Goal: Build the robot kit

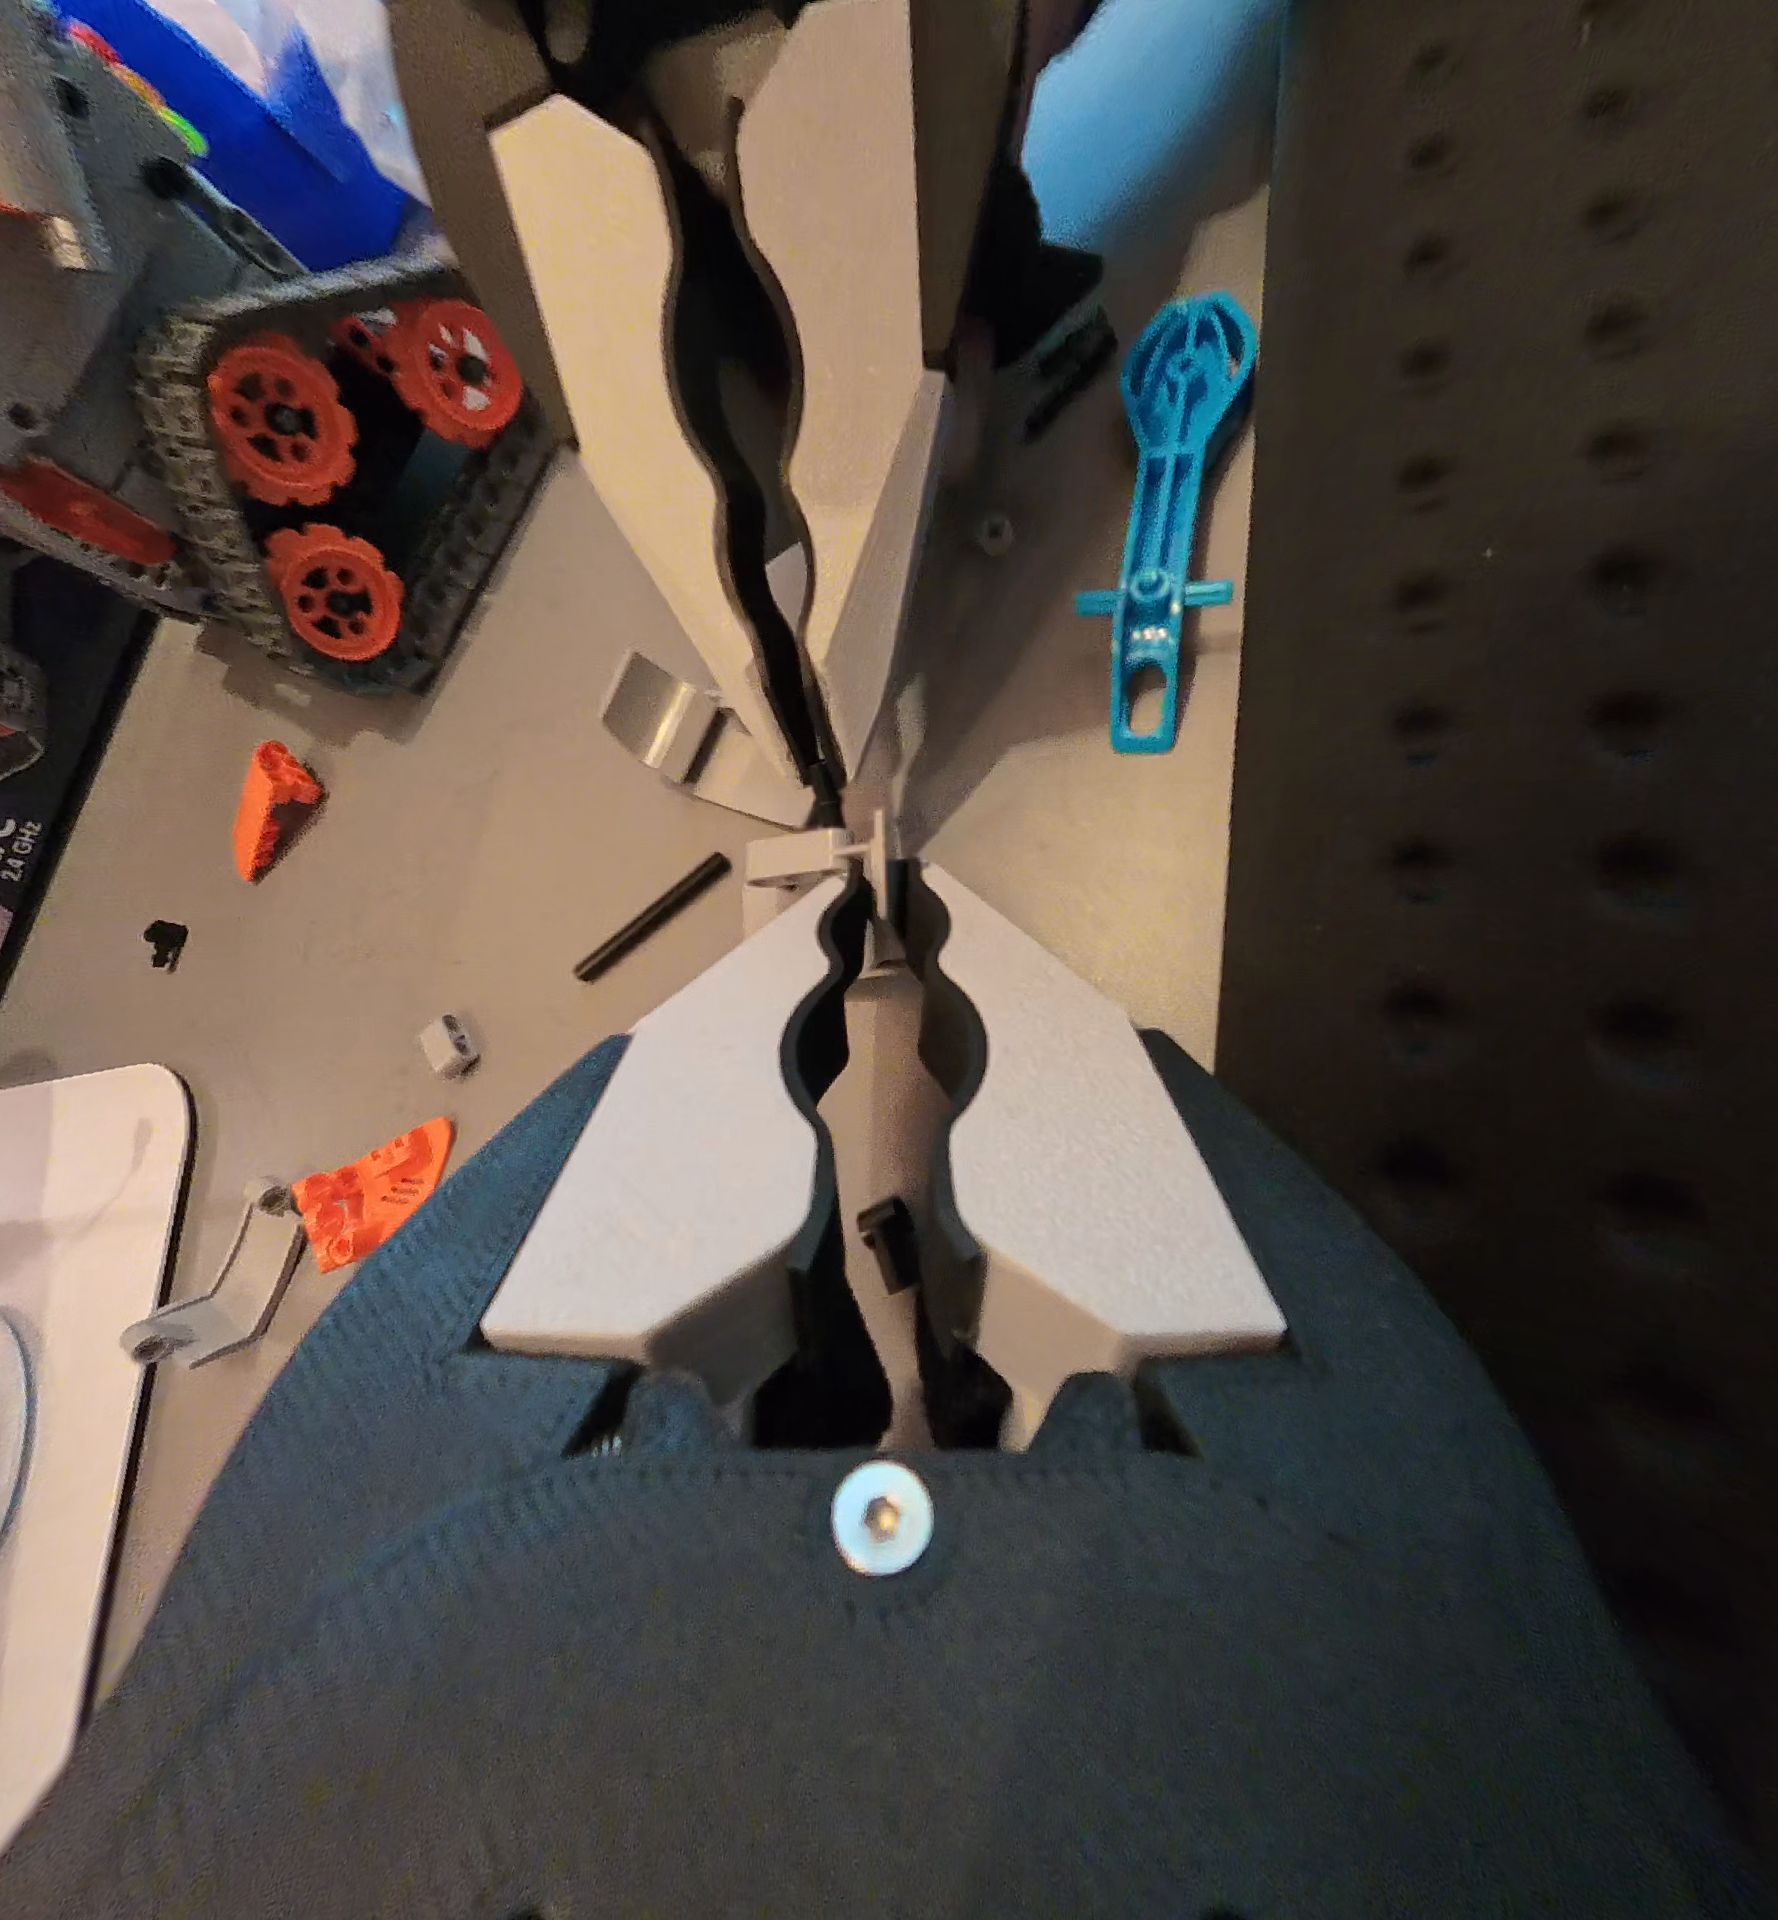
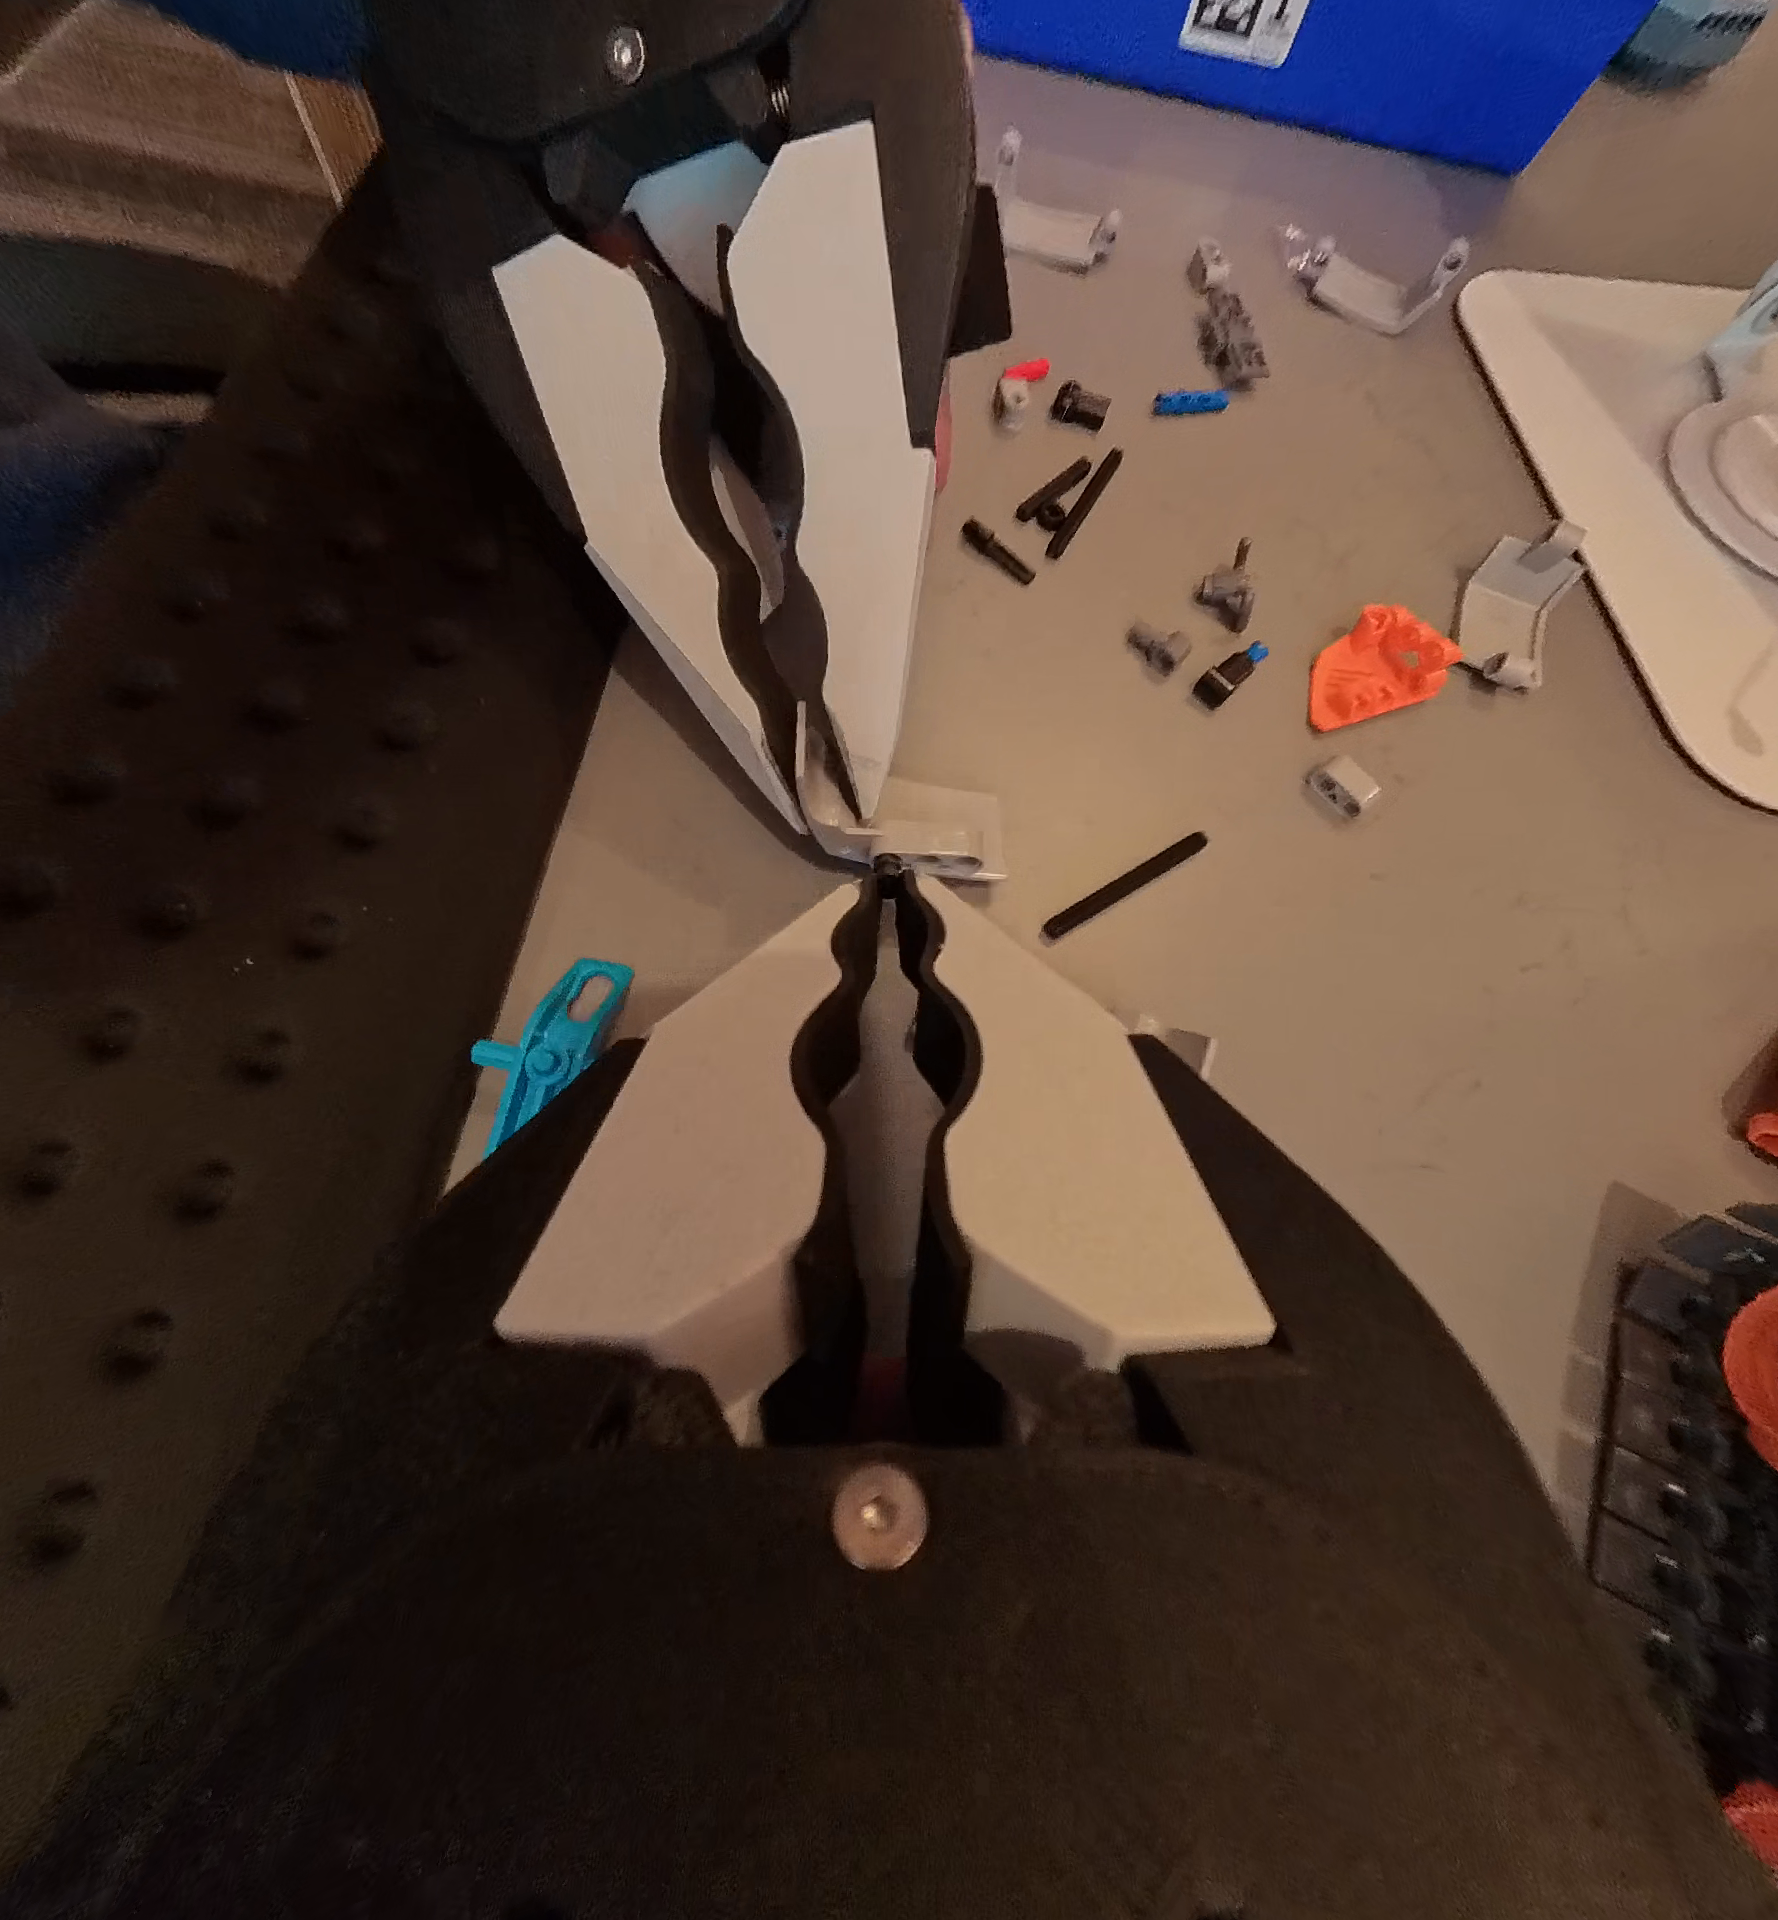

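My left gripper (image 1: pixel 869 883) is shut on a thin light grey angled bracket piece (image 1: pixel 791 857) and holds it just above the grey table (image 1: pixel 469 831). In the right wrist view the left gripper (image 2: pixel 833 810) comes down from the top with the bracket (image 2: pixel 942 831) clamped between its pads. My right gripper (image 2: pixel 890 888) is shut on a small black pin (image 2: pixel 887 864), whose tip is against the bracket's end hole. In the left wrist view the right gripper (image 1: pixel 828 795) comes in from the top with the pin (image 1: pixel 820 781) at its tips. The two grippers meet tip to tip.
A tracked model with orange wheels (image 1: pixel 293 436) stands to the left. A teal tool (image 1: pixel 1165 520), a black axle (image 2: pixel 1124 883), orange pieces (image 2: pixel 1373 670) and several small pins lie on the table. A white tray (image 2: pixel 1643 468), a blue bin (image 2: pixel 1332 73) and a dark studded mat (image 2: pixel 189 831) border it. My two grippers' fingertips are within a few centimetres of each other.
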`<state>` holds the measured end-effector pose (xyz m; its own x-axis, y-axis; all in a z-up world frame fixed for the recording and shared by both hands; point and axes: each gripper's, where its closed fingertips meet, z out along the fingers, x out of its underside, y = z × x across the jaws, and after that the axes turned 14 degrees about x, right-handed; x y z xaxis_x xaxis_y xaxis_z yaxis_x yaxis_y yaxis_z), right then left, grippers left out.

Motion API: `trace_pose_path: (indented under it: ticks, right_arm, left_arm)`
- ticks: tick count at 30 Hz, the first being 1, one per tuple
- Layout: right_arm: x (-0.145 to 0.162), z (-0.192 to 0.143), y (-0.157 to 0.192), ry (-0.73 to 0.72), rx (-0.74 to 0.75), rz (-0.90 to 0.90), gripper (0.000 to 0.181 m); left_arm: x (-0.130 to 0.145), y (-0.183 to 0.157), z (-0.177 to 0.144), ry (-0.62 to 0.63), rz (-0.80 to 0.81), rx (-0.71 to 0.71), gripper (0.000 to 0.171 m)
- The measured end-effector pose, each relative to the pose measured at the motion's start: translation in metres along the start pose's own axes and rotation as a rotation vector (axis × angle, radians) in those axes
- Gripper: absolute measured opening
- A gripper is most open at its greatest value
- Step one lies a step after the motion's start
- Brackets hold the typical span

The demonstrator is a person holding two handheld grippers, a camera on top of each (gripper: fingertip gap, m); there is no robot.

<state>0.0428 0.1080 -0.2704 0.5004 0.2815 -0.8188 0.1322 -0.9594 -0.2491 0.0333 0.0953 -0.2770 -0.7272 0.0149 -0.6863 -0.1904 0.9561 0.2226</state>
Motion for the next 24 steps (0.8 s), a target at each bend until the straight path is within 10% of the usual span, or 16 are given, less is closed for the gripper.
trace_pose_path:
  ticks: [24]
  right_arm:
    - [-0.062, -0.043, -0.016, -0.397, 0.003, 0.159, 0.0]
  left_arm:
    - [-0.056, 0.015, -0.052, -0.403, 0.029, -0.12, 0.003]
